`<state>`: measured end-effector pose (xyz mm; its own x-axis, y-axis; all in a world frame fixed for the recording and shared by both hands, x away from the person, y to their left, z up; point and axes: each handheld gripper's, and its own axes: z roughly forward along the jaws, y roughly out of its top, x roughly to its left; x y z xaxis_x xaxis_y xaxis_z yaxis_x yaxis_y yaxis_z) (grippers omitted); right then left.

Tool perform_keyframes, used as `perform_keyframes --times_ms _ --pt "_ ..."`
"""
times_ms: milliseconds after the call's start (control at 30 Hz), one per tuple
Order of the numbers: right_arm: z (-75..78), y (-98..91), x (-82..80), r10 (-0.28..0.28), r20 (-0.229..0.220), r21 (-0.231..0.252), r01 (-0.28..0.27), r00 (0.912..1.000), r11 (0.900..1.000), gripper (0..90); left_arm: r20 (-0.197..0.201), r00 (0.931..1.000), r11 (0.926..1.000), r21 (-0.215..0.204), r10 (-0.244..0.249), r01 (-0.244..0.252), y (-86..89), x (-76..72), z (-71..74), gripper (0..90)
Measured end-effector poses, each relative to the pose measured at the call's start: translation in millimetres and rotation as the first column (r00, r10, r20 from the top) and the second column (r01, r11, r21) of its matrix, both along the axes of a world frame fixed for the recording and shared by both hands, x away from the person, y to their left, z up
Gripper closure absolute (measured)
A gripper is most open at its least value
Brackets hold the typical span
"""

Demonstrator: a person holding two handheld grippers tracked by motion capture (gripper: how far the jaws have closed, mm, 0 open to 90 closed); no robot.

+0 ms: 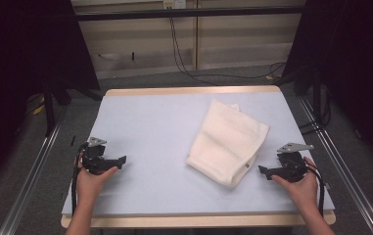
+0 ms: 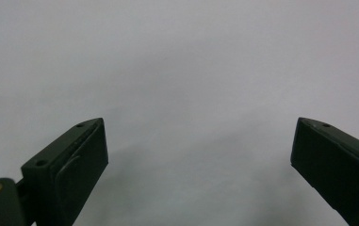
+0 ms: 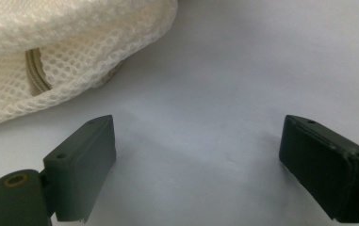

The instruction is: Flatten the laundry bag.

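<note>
Right now a folded cream towel (image 1: 228, 142) lies on the right half of the worktop (image 1: 150, 127), slanting toward its near edge. Near the right edge, the right gripper (image 1: 262, 170) rests just beside the towel's near corner, jaws spread with nothing between them. By the left edge, the left gripper (image 1: 123, 159) rests well apart from the towel, jaws likewise spread and empty.

Folded towels: one, the cream towel (image 1: 228, 143)
Tables: one, the pale table (image 1: 150, 122)
Grippers: two, left gripper (image 1: 121, 160), right gripper (image 1: 262, 170)
</note>
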<state>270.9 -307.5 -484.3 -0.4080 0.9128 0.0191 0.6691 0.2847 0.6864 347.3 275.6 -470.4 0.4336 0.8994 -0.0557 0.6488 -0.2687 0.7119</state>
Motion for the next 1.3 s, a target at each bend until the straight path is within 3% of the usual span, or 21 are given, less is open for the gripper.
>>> perform_keyframes --times_ms 100,167,367,533,667,700,900,933,1067,1167,1233,1267,1300 --pt "2.4 1.2 -0.2 0.003 0.013 0.018 -0.004 0.9999 0.9998 11.5 0.0 0.9997 0.9996 -0.009 -0.025 0.025 -5.7 -1.5 4.5 4.4" --pt "6.6 5.5 -0.7 0.013 0.02 0.028 -0.014 0.9997 0.9995 12.1 0.001 0.9975 0.9975 -0.003 -0.07 0.07 -13.3 -2.6 9.2 4.5" --pt "10.2 14.0 -1.2 0.041 0.024 0.023 -0.042 0.9989 0.9989 17.8 -0.019 0.9947 0.9947 0.014 -0.101 0.102 -24.9 -3.4 10.8 4.6" --pt "11.1 15.0 -1.6 0.057 0.022 0.04 -0.058 0.9982 0.9975 23.6 -0.023 0.9908 0.991 0.003 -0.133 0.133 -36.3 -4.6 12.6 5.0" --pt "11.6 16.1 -2.0 0.075 0.021 0.038 -0.076 0.997 0.9964 32.1 -0.022 0.989 0.9892 0.008 -0.146 0.146 -41.7 -5.5 14.3 5.2" --pt "11.8 17.6 -1.8 0.099 0.031 0.04 -0.101 0.9946 0.9941 39.2 -0.024 0.9884 0.9887 0.001 -0.15 0.15 -44.8 -6.0 14.4 5.5" --pt "12.5 26.3 1.6 0.144 0.012 0.027 -0.144 0.9895 0.9892 54.4 -0.027 0.986 0.9862 0.015 -0.164 0.165 -48.4 -7.0 15.2 5.6" --pt "15.5 30.5 3.1 0.167 0.036 0.021 -0.168 0.9853 0.9856 62.4 -0.03 0.9856 0.986 0.008 -0.166 0.167 -49.8 -7.4 15.6 5.7" --pt "21.8 35.2 5.9 0.182 0.044 0.043 -0.184 0.9822 0.9819 68.5 -0.029 0.9845 0.9848 0.012 -0.173 0.173 -51.9 -7.9 16.0 6.1" --pt "21.6 34.6 7.3 0.181 0.035 0.051 -0.182 0.9829 0.9819 67.6 -0.034 0.9815 0.982 0.008 -0.188 0.189 -54.9 -8.2 15.7 6.3" --pt "20.1 32.6 7.2 0.138 0.027 0.057 -0.139 0.9901 0.9886 57.3 -0.025 0.9831 0.9833 0.008 -0.182 0.182 -56.8 -8.3 14.8 6.4" --pt "17.7 30.4 7.7 0.108 0.0 0.072 -0.108 0.9942 0.9916 50.5 -0.034 0.9795 0.9797 0.021 -0.198 0.199 -56.8 -7.8 14.7 6.7" --pt "16.0 29.9 9.3 0.11 -0.004 0.078 -0.11 0.9939 0.9909 47.6 -0.037 0.9802 0.9804 0.023 -0.195 0.196 -57.4 -7.8 14.7 6.7"
